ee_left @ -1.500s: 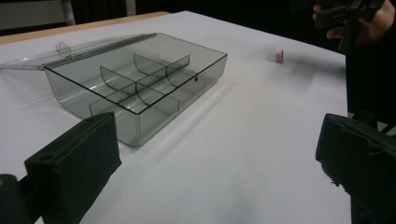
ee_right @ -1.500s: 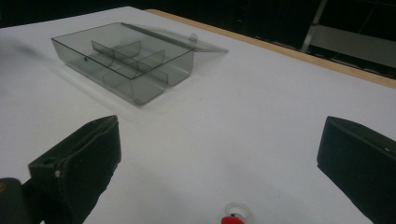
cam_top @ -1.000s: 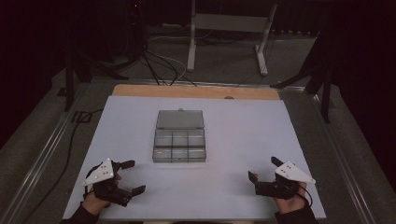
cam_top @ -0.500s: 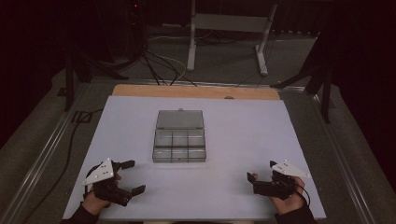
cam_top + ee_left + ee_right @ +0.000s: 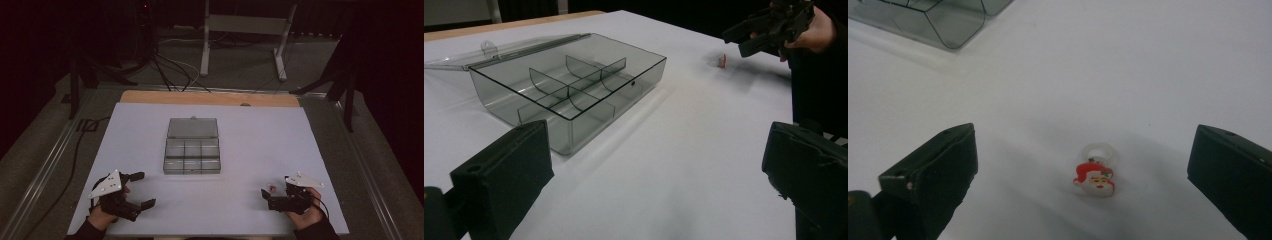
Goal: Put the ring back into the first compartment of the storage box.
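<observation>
Low at near right of surface (image 5: 300, 130): right tool (image 5: 270, 191), held in a hand (image 5: 307, 212), jaws wide apart, gripping nothing. Seen from right gripper view, small Santa ring (image 5: 1095, 175) flat on surface between the two jaws, touching neither; red cap and white face up, clear band behind it. Seen from high view as a tiny red speck (image 5: 272, 188) just beside the jaw tips.

Near left: left tool (image 5: 142, 190), also hand-held (image 5: 102, 217), jaws spread, empty, grey plate on top. Pointed toward centre of surface; left gripper view looks across to right tool (image 5: 769, 30) and ring (image 5: 722, 61) well beyond.

Centre of surface: smoky clear box (image 5: 192, 157), lid (image 5: 192, 128) swung open and lying flat on far side, hinged along back edge. Inside split by dividers into six compartments, two rows of three; all look empty. Box well apart from both tools; one corner (image 5: 948, 22) at top left of right gripper view, up and left of ring.

Surface white, wooden strip (image 5: 210, 98) along far edge. Beyond: dark floor, cables (image 5: 170, 70), metal stand legs (image 5: 245, 40).
</observation>
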Tool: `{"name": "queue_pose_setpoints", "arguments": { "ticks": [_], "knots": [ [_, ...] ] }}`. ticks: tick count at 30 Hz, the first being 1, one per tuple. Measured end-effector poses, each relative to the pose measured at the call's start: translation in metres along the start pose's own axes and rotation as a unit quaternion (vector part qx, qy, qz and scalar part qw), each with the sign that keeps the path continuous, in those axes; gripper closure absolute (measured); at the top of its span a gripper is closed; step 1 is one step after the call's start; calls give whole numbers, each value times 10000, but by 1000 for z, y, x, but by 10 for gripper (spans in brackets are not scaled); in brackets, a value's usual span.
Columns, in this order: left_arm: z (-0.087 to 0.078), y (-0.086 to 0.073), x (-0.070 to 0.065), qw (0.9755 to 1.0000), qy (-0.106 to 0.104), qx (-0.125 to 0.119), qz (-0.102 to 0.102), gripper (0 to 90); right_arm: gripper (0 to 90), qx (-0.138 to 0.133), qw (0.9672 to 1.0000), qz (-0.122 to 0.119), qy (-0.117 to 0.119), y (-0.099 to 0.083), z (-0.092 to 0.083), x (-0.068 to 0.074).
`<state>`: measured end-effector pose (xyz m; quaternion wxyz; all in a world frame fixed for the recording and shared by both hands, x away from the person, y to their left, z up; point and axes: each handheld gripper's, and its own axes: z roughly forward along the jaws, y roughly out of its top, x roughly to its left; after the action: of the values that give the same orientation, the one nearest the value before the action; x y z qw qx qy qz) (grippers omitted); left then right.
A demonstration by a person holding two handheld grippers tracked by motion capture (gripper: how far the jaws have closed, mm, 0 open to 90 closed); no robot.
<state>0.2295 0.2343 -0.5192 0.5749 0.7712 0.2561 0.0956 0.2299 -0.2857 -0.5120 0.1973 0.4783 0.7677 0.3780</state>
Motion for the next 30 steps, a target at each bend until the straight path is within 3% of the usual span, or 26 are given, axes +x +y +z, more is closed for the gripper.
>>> {"name": "queue_pose_setpoints", "arguments": {
  "ticks": [9, 22, 30],
  "knots": [
    [0, 0, 0, 10000, -9, -5, -4, 4, 0, 221, 9997, -72, -21, -3, 5, -1],
    [0, 0, 0, 10000, -15, 2, 2, 4, 156, 382, 9992, -33, -73, -2, 5, -2],
    [0, 0, 0, 10000, -24, 1, 5, 4, 244, 475, 9987, -153, -124, -2, 7, -1]
  ]
}}
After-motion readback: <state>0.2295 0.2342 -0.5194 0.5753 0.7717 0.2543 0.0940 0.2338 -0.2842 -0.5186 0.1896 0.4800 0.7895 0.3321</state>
